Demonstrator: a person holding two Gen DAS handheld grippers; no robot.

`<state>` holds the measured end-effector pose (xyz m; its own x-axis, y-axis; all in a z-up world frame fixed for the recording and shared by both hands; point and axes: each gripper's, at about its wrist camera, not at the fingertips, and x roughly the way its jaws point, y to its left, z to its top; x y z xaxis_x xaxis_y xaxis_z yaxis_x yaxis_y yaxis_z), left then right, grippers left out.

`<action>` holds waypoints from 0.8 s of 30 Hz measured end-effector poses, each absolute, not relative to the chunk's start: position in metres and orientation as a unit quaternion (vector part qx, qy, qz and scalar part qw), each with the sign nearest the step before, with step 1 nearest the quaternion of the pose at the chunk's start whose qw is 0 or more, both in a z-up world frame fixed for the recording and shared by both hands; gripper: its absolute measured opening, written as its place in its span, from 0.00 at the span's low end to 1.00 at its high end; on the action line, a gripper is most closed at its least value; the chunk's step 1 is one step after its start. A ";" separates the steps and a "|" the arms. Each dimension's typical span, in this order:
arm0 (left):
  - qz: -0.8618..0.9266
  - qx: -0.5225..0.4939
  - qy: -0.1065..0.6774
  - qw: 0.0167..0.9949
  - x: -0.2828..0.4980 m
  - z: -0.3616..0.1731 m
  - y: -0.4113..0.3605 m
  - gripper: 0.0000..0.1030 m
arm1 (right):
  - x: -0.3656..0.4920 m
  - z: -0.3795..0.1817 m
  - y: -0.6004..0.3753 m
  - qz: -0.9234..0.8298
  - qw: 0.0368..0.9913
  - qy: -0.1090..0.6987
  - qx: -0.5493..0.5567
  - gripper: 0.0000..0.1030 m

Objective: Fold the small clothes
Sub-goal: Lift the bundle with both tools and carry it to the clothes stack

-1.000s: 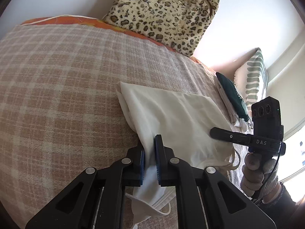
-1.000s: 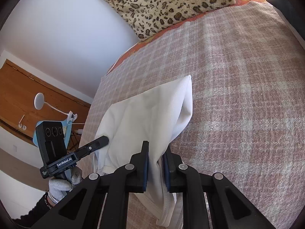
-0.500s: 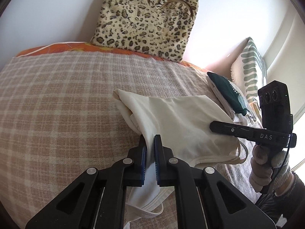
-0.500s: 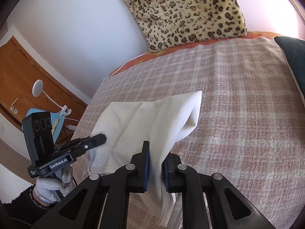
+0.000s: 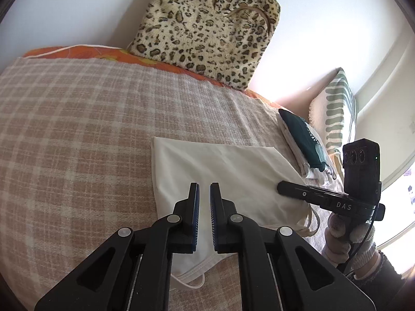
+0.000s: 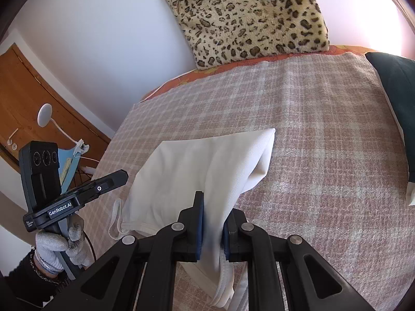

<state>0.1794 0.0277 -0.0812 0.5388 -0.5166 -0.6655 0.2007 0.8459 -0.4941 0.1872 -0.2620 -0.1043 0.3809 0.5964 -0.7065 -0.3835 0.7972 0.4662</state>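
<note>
Cream top (image 5: 223,173) lies folded on the plaid bedspread (image 5: 77,129), its strap end nearest. The right gripper (image 6: 212,223) is clamped on the near edge, probably to hold the fold steady. The left gripper (image 5: 204,207) hovers above with a narrow gap between its fingers; half a second ago it pinched the cloth. Farther off sits a stack of folded clothes (image 5: 303,145), then a leopard-print cushion (image 5: 207,31).

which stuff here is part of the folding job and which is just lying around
Job: white garment, left gripper, right gripper, folded pile.

Lying about: leopard bag, striped cushion, checked blanket, lamp.
</note>
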 end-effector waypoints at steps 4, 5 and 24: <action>-0.208 -0.271 0.460 0.819 0.192 -0.103 0.055 0.18 | 0.193 -0.110 -0.272 0.297 0.815 0.480 0.132 0.15; -0.210 -0.290 0.471 0.806 0.195 -0.110 0.059 0.20 | 0.194 -0.111 -0.275 0.296 0.813 0.482 0.139 0.16; -0.254 -0.374 0.497 0.741 0.216 -0.149 0.073 0.30 | 0.212 -0.156 -0.300 0.348 0.720 0.540 0.263 0.29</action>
